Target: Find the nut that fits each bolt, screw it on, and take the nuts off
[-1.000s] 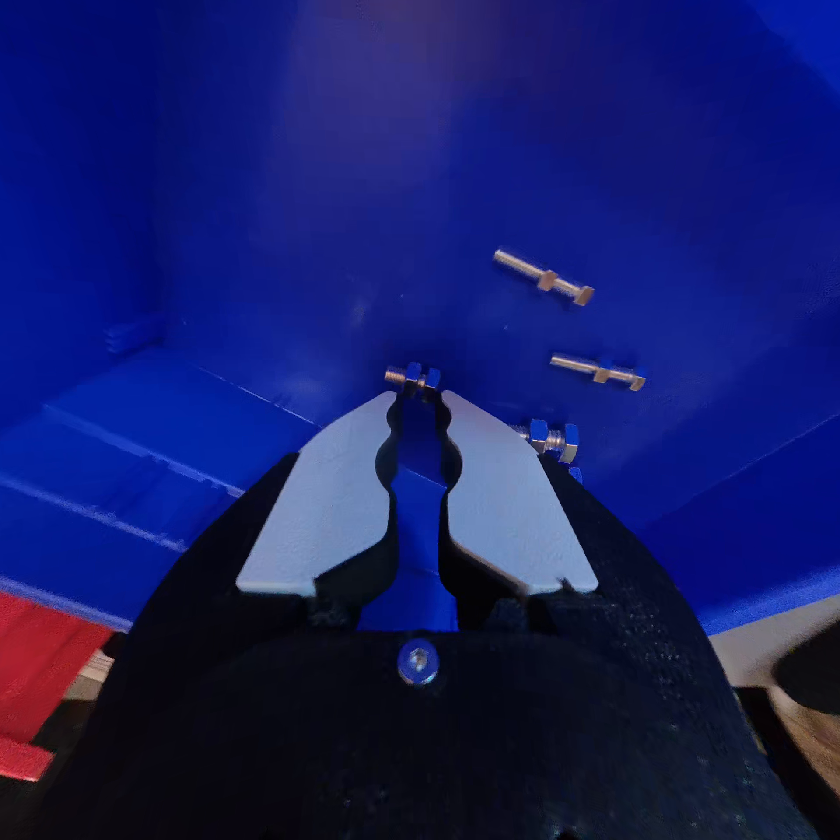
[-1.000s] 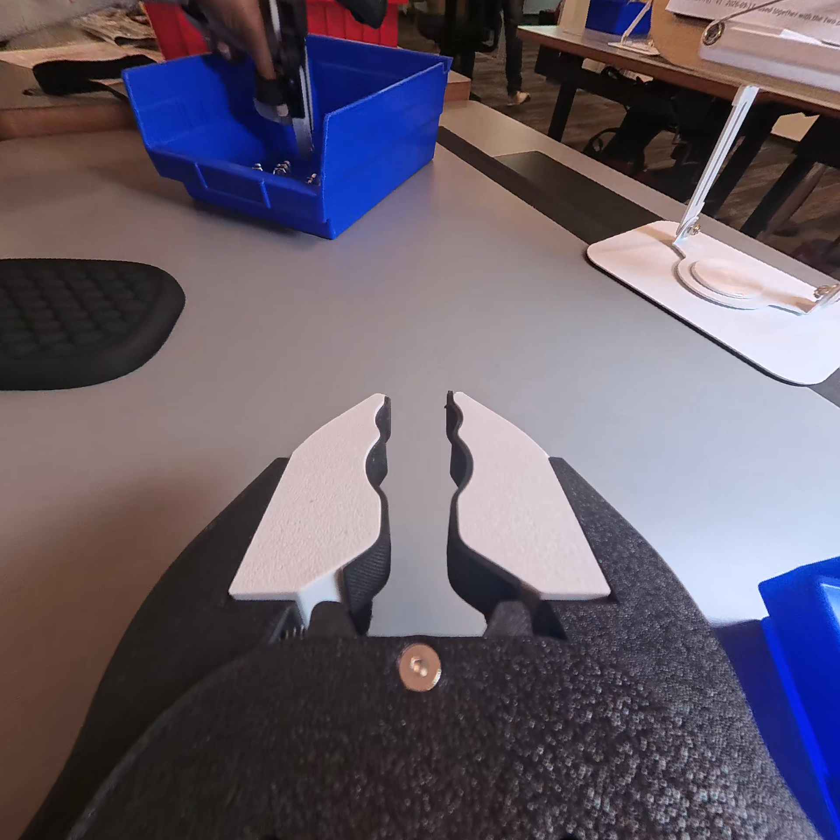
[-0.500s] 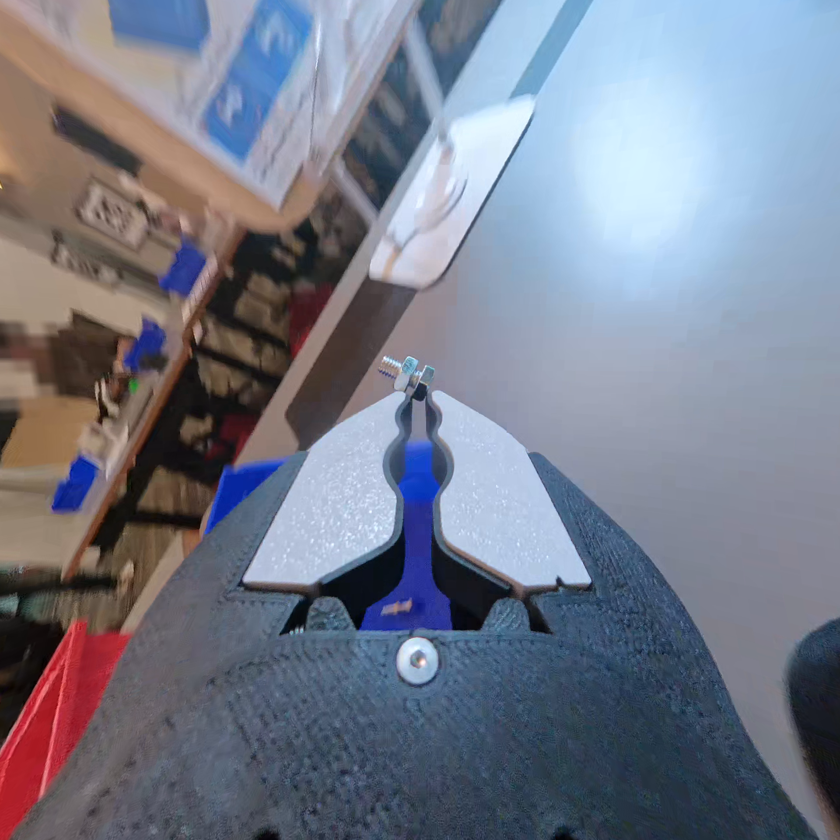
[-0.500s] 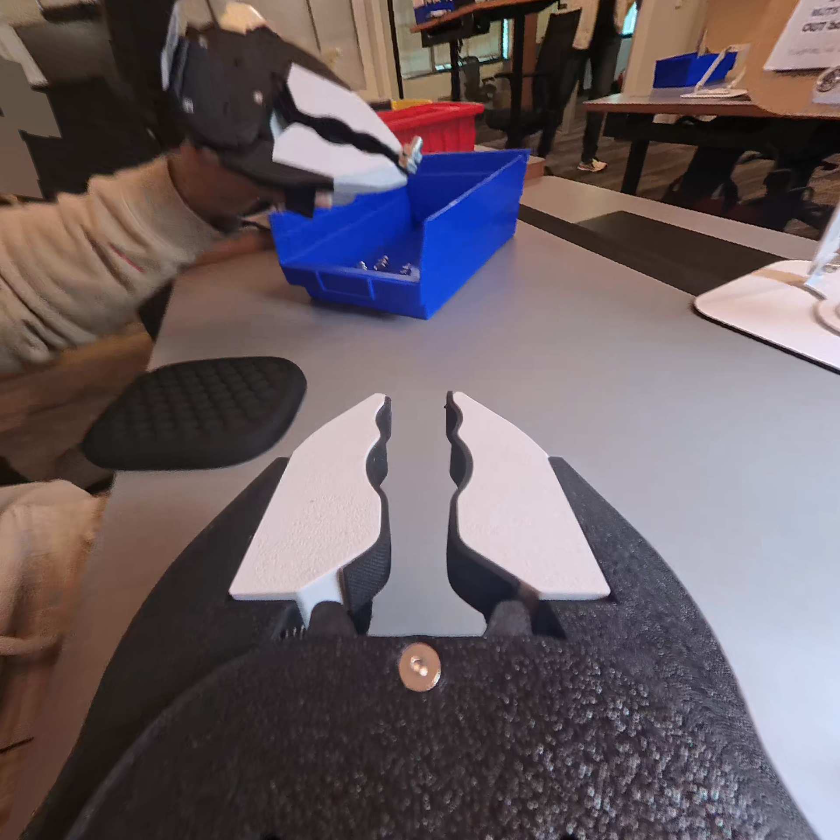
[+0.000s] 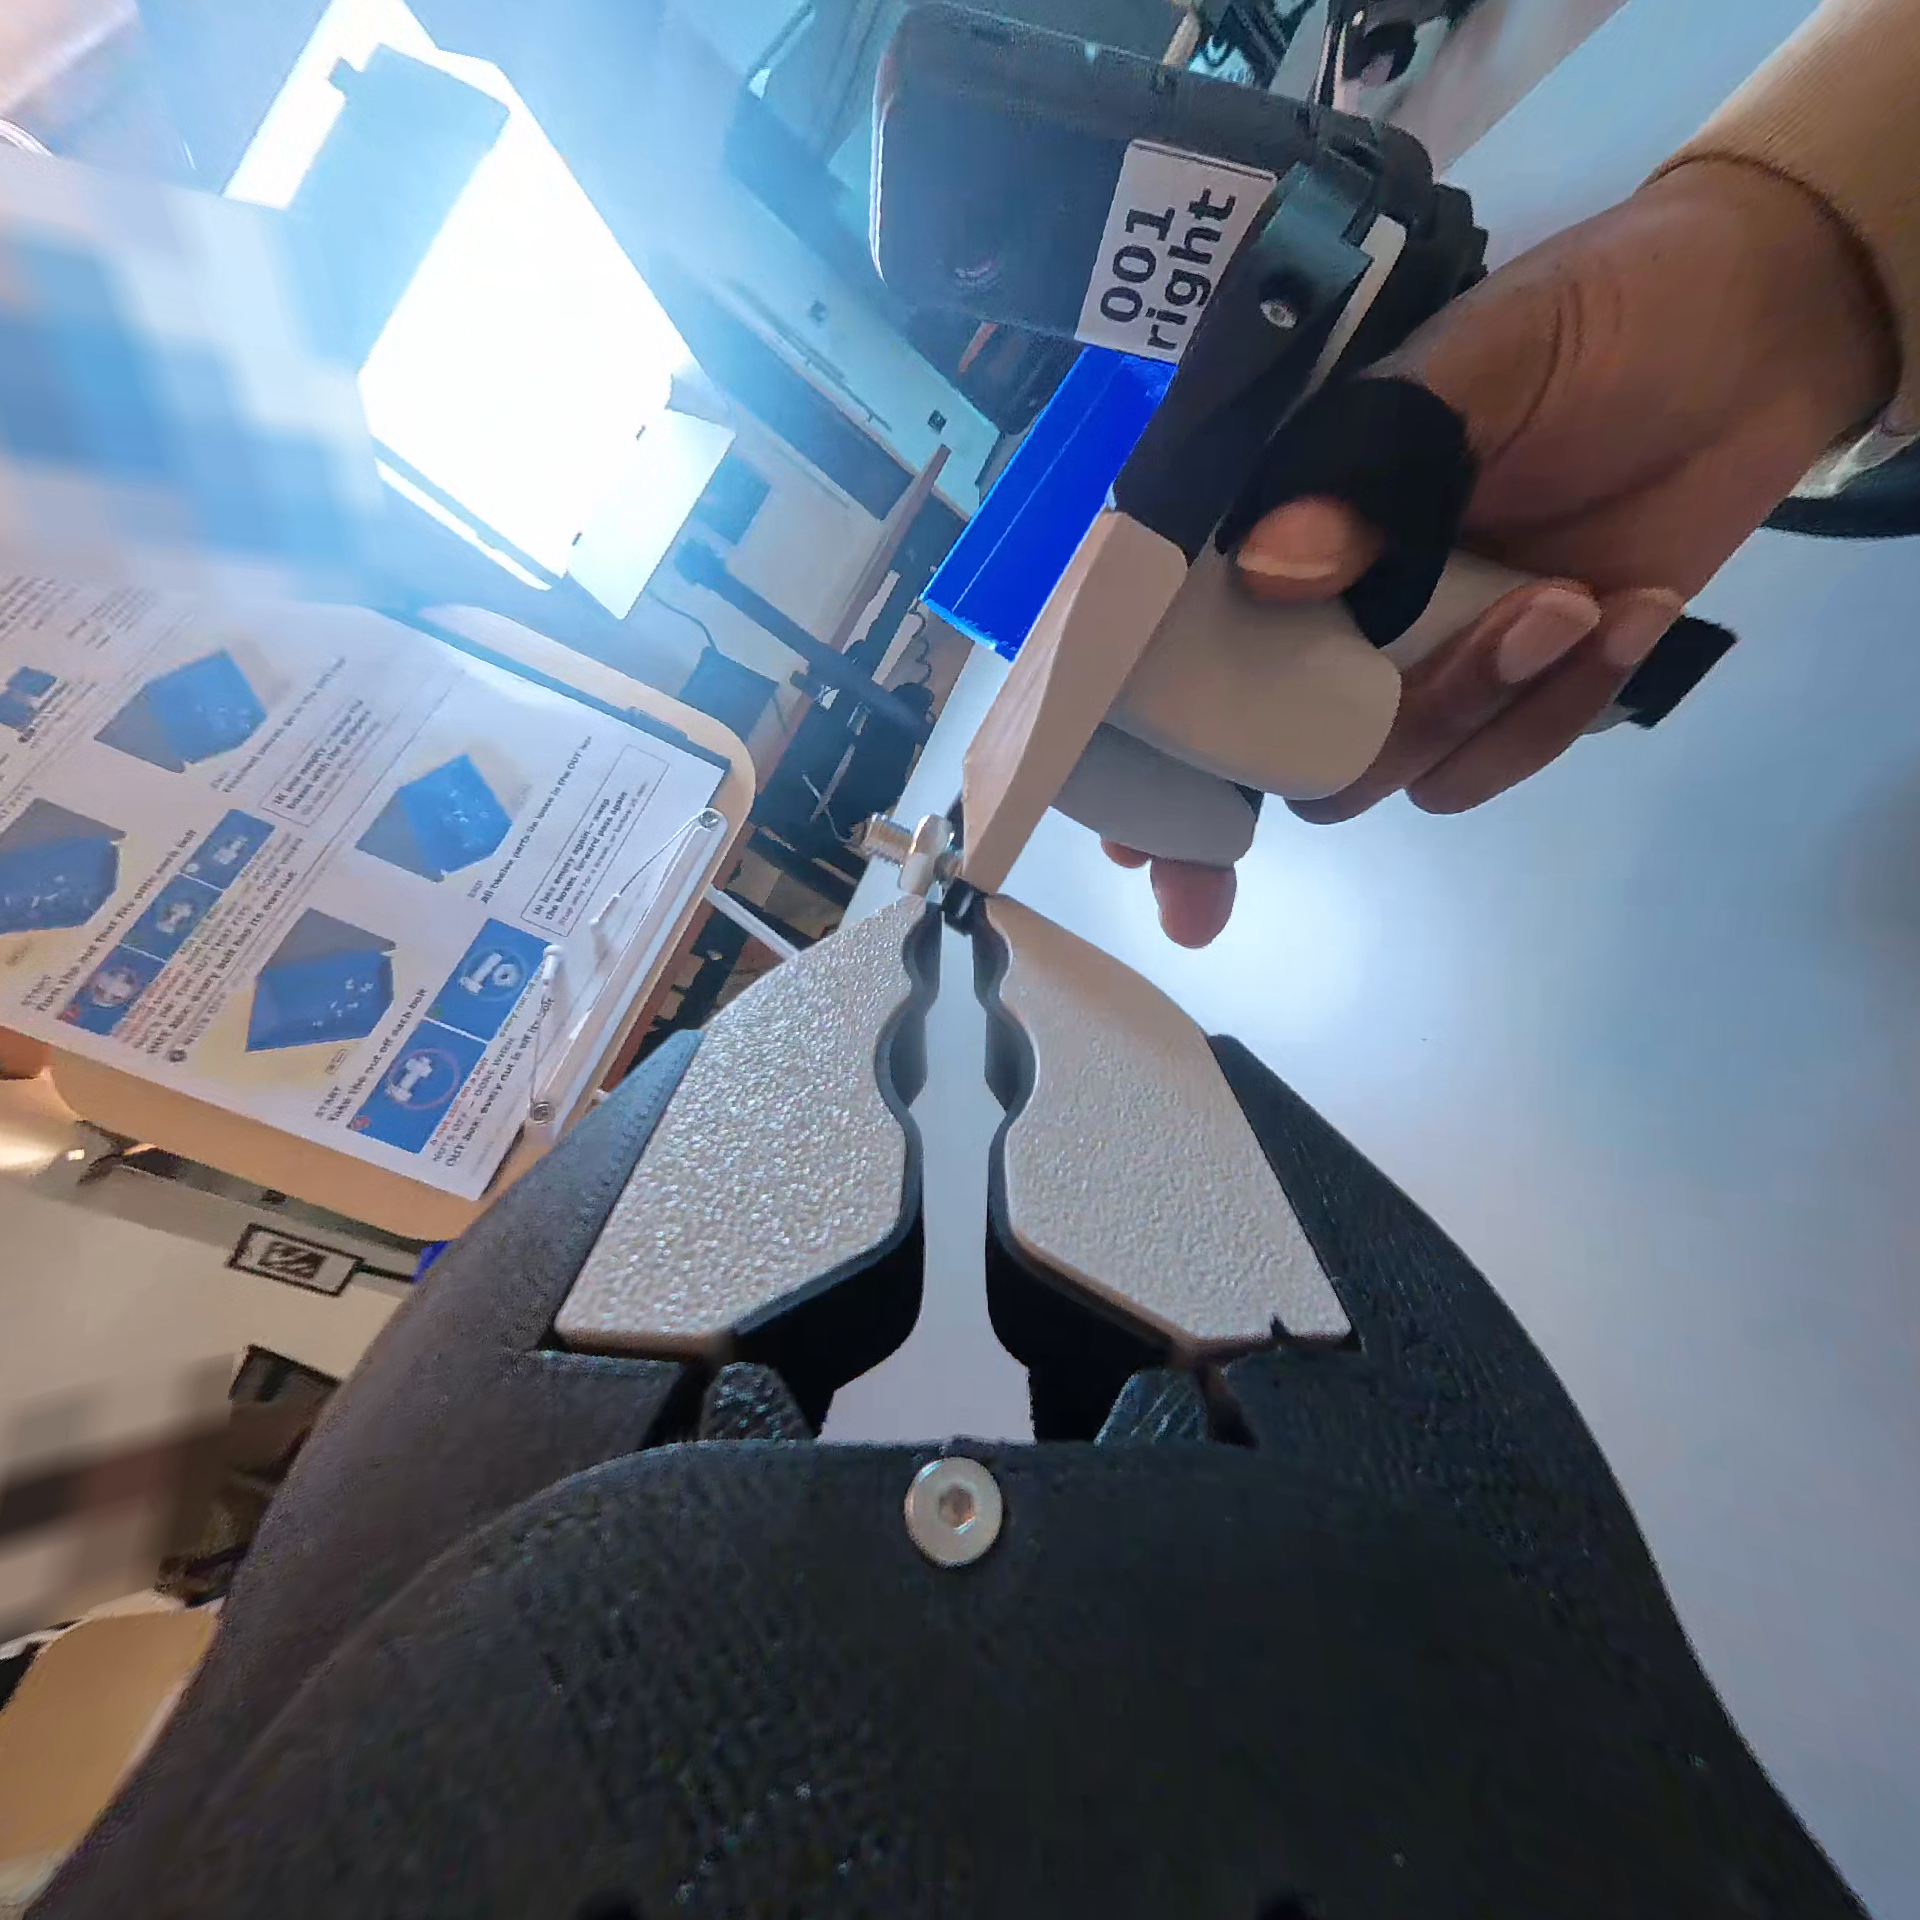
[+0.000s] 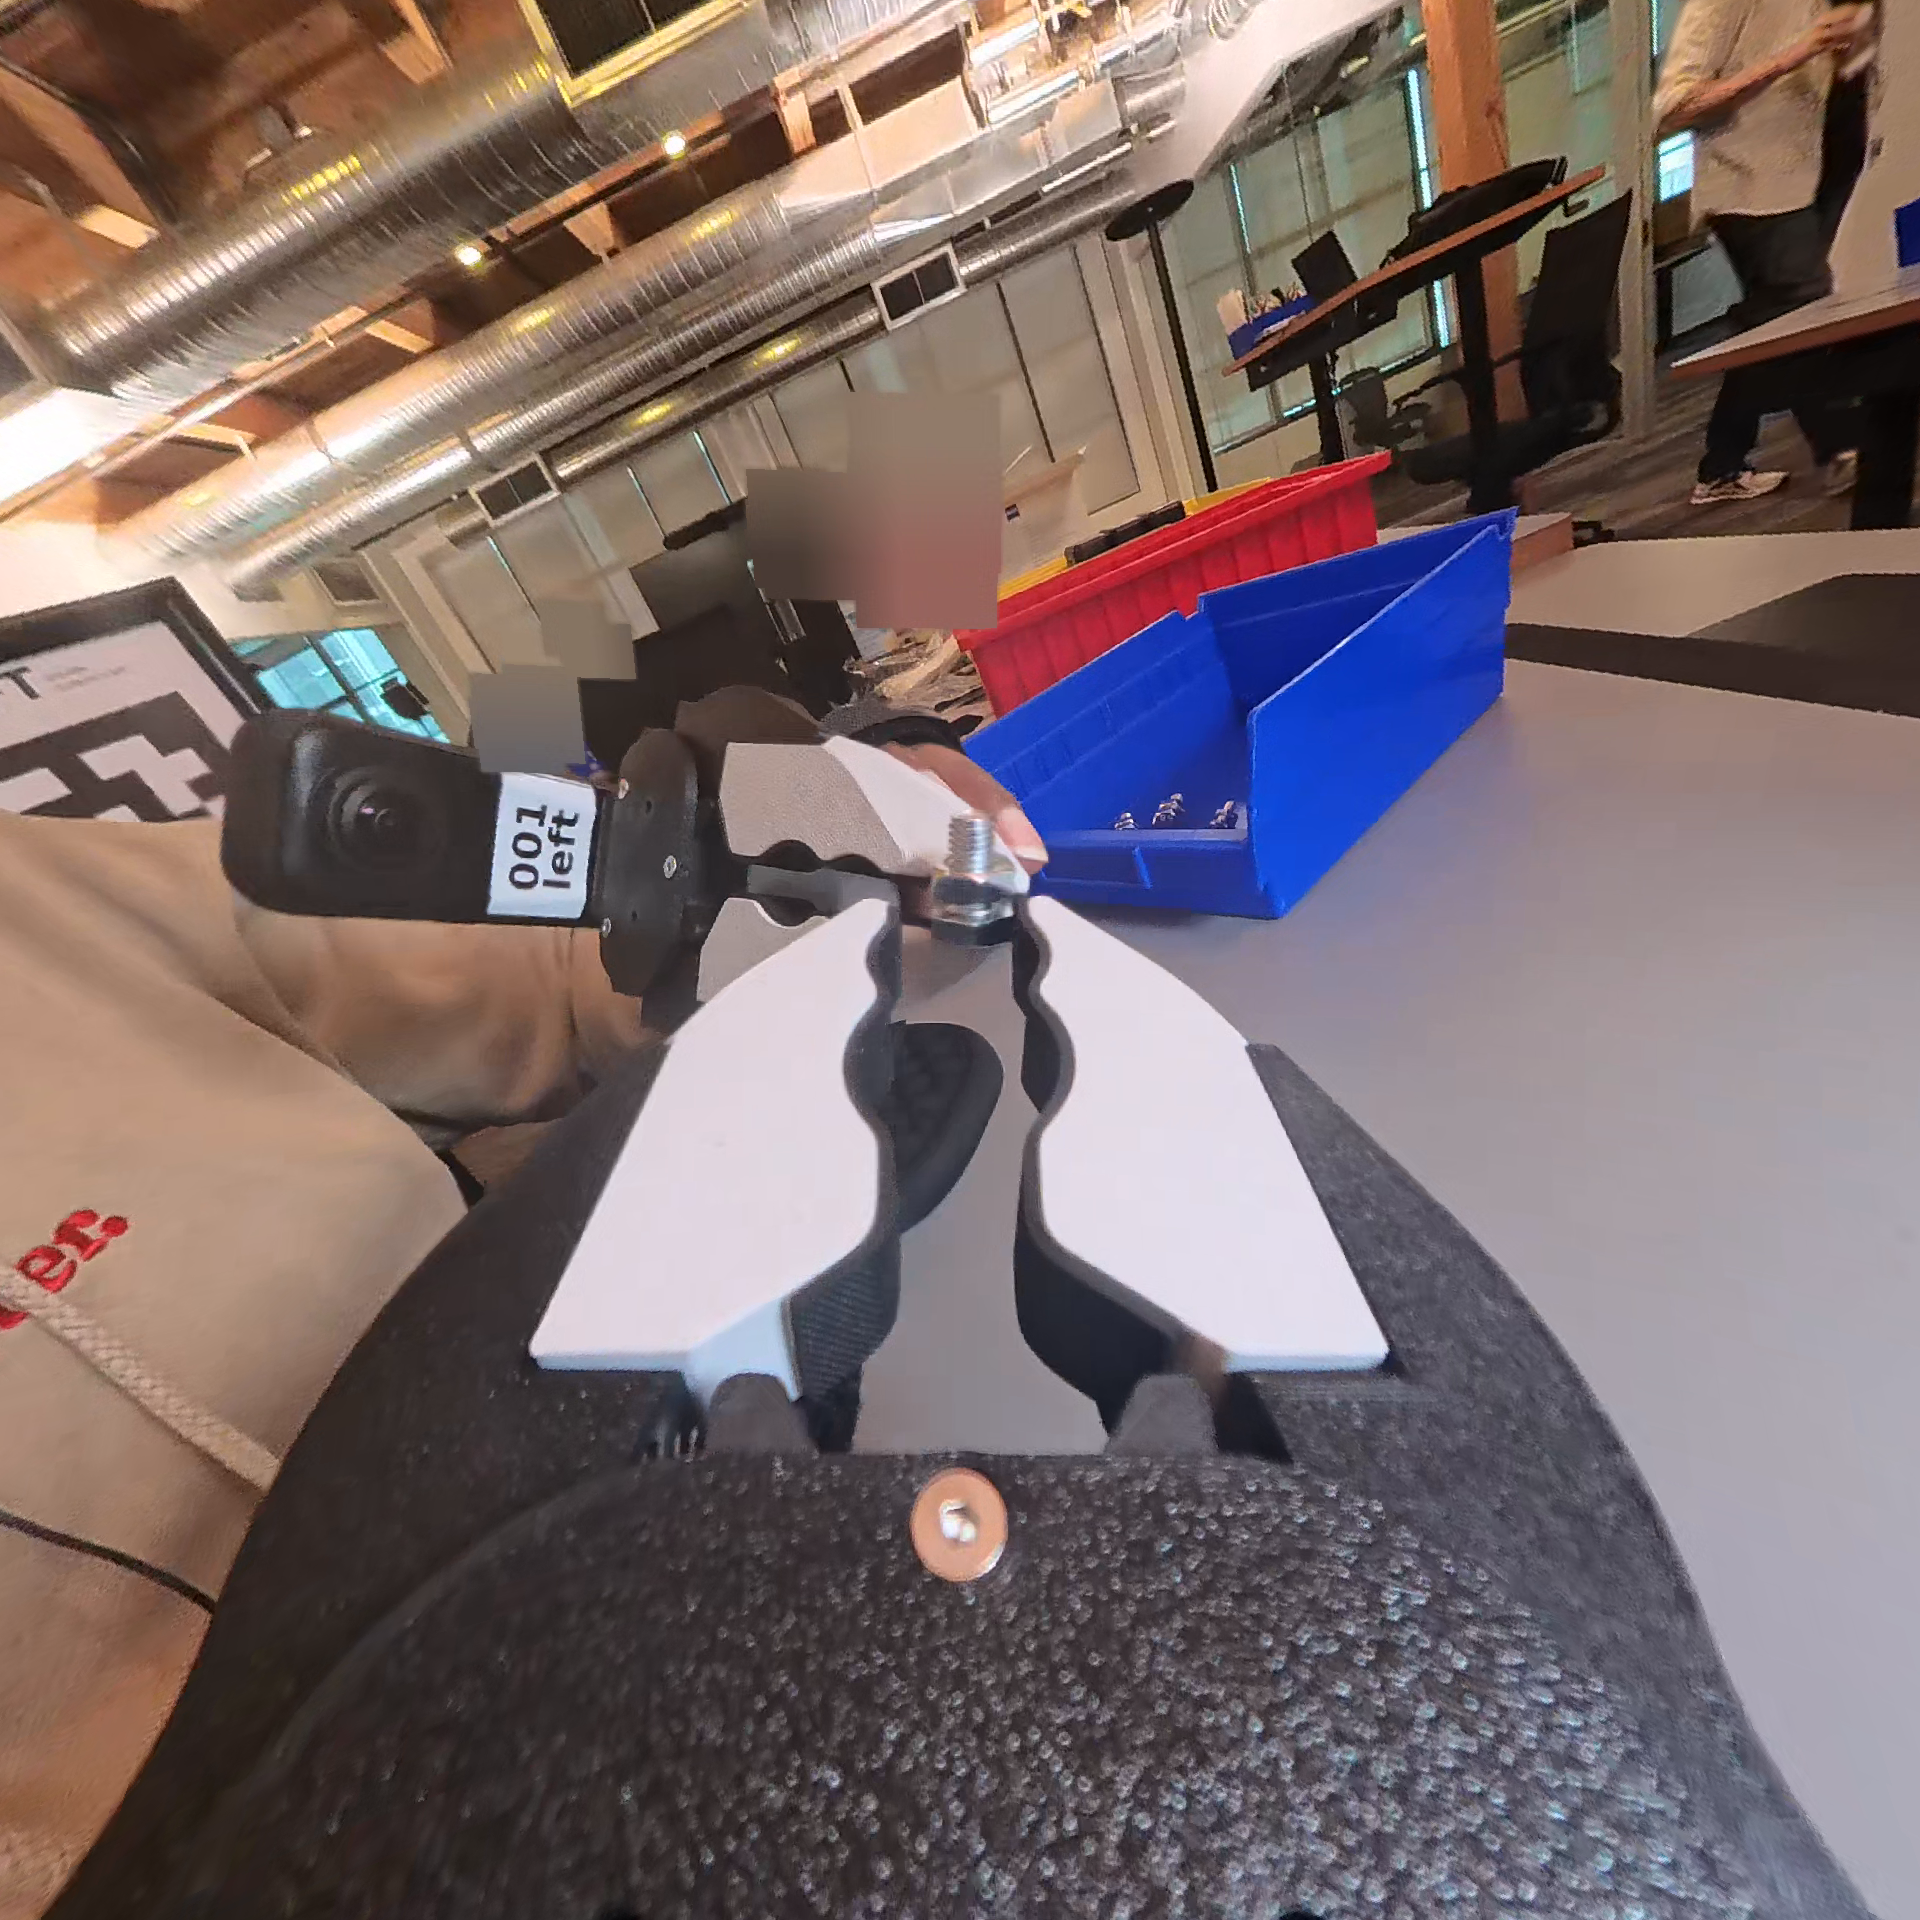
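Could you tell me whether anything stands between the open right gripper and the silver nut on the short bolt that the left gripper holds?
Nothing visible does. The silver hex nut sits on the short silver bolt right at the right gripper's open tips, with only air between. The left gripper pinches the bolt's head end, clear of the nut.

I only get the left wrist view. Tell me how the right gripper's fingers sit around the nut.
Observer: In the right wrist view the right gripper is open, one fingertip on each side of the nut, with a gap showing on one side.
Operator: Give me the bolt's pose from there.
Observer: The bolt points its threaded end up above the nut, and its lower end is pinched in the left gripper.
Operator: Report what's in the blue bin.
Observer: The blue bin behind holds at least three more bolts, lined up near its front lip.
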The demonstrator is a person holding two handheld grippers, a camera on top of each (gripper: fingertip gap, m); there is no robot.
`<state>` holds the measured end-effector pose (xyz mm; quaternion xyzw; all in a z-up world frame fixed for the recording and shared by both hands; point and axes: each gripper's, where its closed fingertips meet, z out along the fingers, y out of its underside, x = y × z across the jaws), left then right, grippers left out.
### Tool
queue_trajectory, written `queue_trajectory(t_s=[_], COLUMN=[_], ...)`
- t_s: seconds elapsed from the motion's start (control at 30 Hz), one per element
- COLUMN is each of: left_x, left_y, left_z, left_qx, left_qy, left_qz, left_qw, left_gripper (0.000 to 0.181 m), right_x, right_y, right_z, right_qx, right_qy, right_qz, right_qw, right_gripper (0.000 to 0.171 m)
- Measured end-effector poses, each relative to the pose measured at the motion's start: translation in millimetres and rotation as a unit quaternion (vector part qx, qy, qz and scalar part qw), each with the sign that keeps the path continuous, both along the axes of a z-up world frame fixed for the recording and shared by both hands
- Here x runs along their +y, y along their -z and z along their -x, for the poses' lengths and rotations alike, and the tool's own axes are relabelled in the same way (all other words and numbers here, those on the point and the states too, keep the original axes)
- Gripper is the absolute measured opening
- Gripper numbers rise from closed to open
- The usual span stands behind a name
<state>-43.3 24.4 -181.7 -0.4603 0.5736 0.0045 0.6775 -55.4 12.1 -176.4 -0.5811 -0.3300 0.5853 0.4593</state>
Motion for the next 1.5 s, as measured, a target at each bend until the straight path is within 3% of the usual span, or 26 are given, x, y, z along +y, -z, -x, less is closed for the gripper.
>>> queue_trajectory(t_s=[0.03, 0.1, 0.17, 0.3, 0.37, 0.43, 0.53, 1.27, 1.33, 1.5], left_x=[0, 0, -6, -23, -28, -35, -37, -35, -37, -40], left_y=[2, 6, 5, -2, -4, -4, 7, 5, 2, 1], left_z=[0, 2, 5, 11, 13, 14, 13, 10, 10, 12], left_qx=[-0.004, -0.02, -0.066, -0.154, -0.17, -0.167, -0.13, -0.149, -0.158, -0.165], left_qy=[0.007, 0.033, 0.085, 0.205, 0.234, 0.26, 0.247, 0.223, 0.232, 0.246], left_qz=[0.013, 0.055, 0.137, 0.327, 0.36, 0.371, 0.357, 0.346, 0.345, 0.364], left_qw=[1.0, 0.998, 0.985, 0.909, 0.887, 0.876, 0.892, 0.899, 0.896, 0.883], left_gripper=[0.004, 0.017, 0.024, 0.028, 0.026, 0.018, 0.008, 0.007, 0.008, 0.028], right_x=[2, 3, 3, -7, -14, -17, -19, -15, -18, -22], right_y=[1, 2, 6, 15, 21, 26, 29, 29, 26, 21], right_z=[-2, -5, -7, 1, 8, 12, 15, 12, 13, 12], right_qx=[-0.005, -0.016, -0.038, -0.088, -0.113, -0.134, -0.143, -0.165, -0.156, -0.127], right_qy=[0.005, 0.003, 0.011, 0.027, 0.035, 0.042, 0.045, 0.08, 0.072, 0.056], right_qz=[-0.008, -0.021, -0.052, -0.159, -0.21, -0.241, -0.254, -0.268, -0.263, -0.243], right_qw=[1.0, 1.0, 0.998, 0.983, 0.971, 0.96, 0.955, 0.946, 0.95, 0.96], right_gripper=[0.014, 0.014, 0.014, 0.014, 0.014, 0.014, 0.014, 0.014, 0.014, 0.014])
